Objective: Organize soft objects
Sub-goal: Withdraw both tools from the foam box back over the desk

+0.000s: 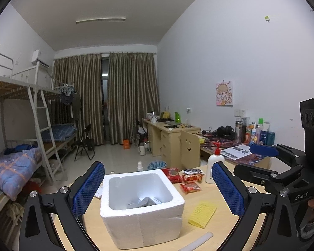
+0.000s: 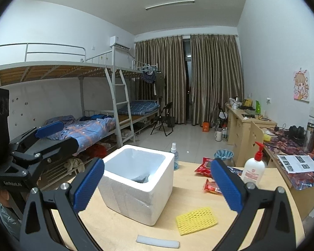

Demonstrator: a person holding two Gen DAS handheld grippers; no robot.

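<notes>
From the left wrist we see our left gripper (image 1: 158, 190) spread wide and empty around the white square foam box (image 1: 142, 211), grey cloth (image 1: 143, 202) inside. From the right wrist, our right gripper (image 2: 157, 186) gapes empty; a yellow mesh sponge (image 2: 196, 220) lies just beside the box.

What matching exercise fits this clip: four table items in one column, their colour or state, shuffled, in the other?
Items:
1. foam box
2. mesh pad
3. pump bottle
4. snack packets

Descriptions:
A. red, lying flat past the box
B. white, open top, grey cloth inside
C. yellow, flat on the table beside the box
D. white, upright, red pump

Pairs: 1-B, 2-C, 3-D, 4-A
</notes>
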